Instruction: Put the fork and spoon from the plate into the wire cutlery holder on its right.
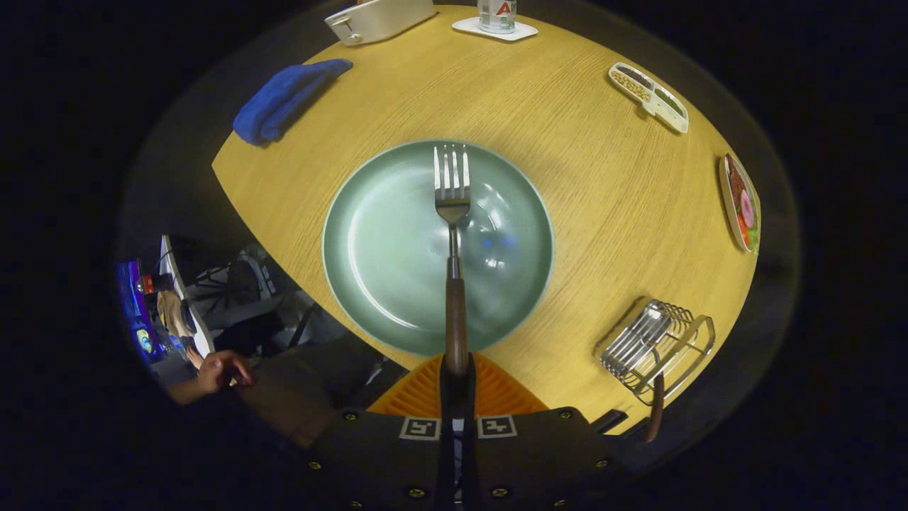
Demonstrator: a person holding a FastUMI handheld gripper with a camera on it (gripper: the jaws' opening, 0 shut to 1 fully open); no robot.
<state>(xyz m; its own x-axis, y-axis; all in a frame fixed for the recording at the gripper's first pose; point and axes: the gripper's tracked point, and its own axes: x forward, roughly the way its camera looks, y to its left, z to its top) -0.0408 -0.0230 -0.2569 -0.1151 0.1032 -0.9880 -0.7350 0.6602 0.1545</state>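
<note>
Our gripper [455, 387] is closed on the fork [452, 234] by its wooden handle, tines out over the green plate [383, 248] mid-table. Stiff, light, slick metal: we judge the handle the surest hold. The wire cutlery holder [656, 348] waits near the table's right edge.

Fork [452, 191]: shiny metal head, matt wooden handle. Plate [376, 248] glossy, glazed. Table [567, 142] wood-grained; holder [656, 344] bright metal wire.
</note>
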